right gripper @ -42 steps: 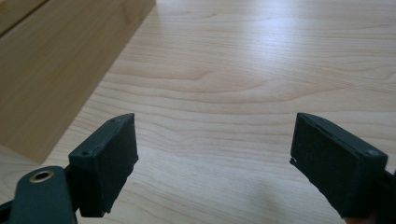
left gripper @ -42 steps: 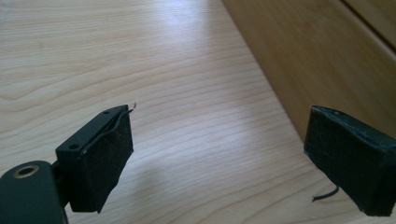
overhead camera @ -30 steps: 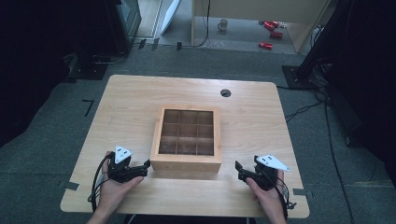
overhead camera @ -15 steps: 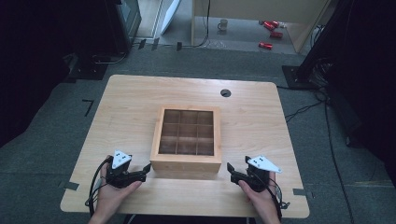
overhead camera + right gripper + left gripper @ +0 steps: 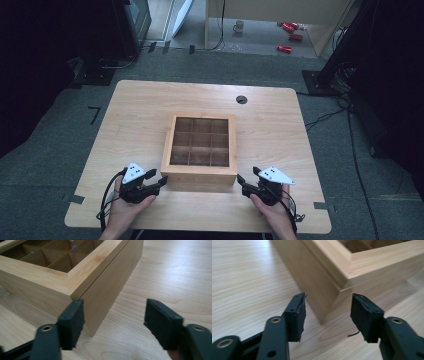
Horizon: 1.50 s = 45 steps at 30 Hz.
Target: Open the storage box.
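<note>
1. Wooden box [image 5: 200, 150] sits near the middle of the surface [image 5: 140, 110], toward the person's edge, its nine compartments showing under the top frame.
2. Left hand-held gripper [image 5: 159, 183] is low on the surface just off the box's near left corner. In the left gripper view that corner edge [image 5: 329, 305] stands right ahead of the gap between the two black jaws, not yet between them.
3. Its jaws have just been closing, yet they stand apart, and the pads [image 5: 365, 315] press on nothing.
4. Right hand-held gripper [image 5: 241, 181] mirrors it at the near right corner. In the right gripper view the box [image 5: 105, 287] has its corner beside the left pad [image 5: 72, 322], with bare surface [image 5: 175, 272] ahead of the other.
5. These jaws too have just been closing and are parted; whether the left pad touches the wood I cannot tell.
6. Both hands [image 5: 125, 210] come in from the bottom edge, one at each side of the box.
</note>
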{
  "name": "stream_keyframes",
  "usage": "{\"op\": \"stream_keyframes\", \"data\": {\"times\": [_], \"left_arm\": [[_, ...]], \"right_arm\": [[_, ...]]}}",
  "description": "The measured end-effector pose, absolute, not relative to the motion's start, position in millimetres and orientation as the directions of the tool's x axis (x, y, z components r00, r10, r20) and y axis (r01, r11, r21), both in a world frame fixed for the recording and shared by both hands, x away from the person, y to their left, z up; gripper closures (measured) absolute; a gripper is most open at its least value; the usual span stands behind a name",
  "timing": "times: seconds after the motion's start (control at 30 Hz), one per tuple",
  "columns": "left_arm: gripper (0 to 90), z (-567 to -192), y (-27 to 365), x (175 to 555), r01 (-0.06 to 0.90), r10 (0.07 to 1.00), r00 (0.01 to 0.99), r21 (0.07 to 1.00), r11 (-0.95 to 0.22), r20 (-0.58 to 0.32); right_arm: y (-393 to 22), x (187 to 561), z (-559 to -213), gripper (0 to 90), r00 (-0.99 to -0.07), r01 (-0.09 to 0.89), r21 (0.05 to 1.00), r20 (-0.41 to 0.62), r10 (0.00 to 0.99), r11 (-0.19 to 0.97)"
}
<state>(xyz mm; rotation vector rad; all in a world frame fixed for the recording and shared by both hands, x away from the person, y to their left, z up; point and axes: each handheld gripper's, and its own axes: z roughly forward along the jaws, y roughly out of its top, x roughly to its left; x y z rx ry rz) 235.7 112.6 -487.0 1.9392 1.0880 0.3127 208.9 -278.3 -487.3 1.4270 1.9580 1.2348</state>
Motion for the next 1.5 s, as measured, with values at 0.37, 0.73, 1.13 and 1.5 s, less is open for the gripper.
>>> {"op": "stream_keyframes", "data": {"times": [0.37,0.73,1.13,1.5], "left_arm": [[56.2,-488,110,238,0.564,0.758,0.619,0.788,-0.247,-0.205],[60.9,-482,116,236,0.556,0.746,0.625,0.802,-0.219,-0.23],[66.1,-480,121,238,0.579,0.734,0.619,0.794,-0.187,-0.279],[67.5,-478,120,237,0.568,0.745,0.614,0.802,-0.186,-0.262]], "right_arm": [[-276,207,-487,50.6,-0.416,0.515,0.854,0.176,0.892,0.072],[-277,196,-486,52.9,-0.471,0.506,0.859,0.201,0.859,0.076],[-262,191,-488,54.4,-0.533,0.489,0.863,0.179,0.827,0.129],[-263,192,-486,55.4,-0.519,0.469,0.876,0.169,0.838,0.114]]}}
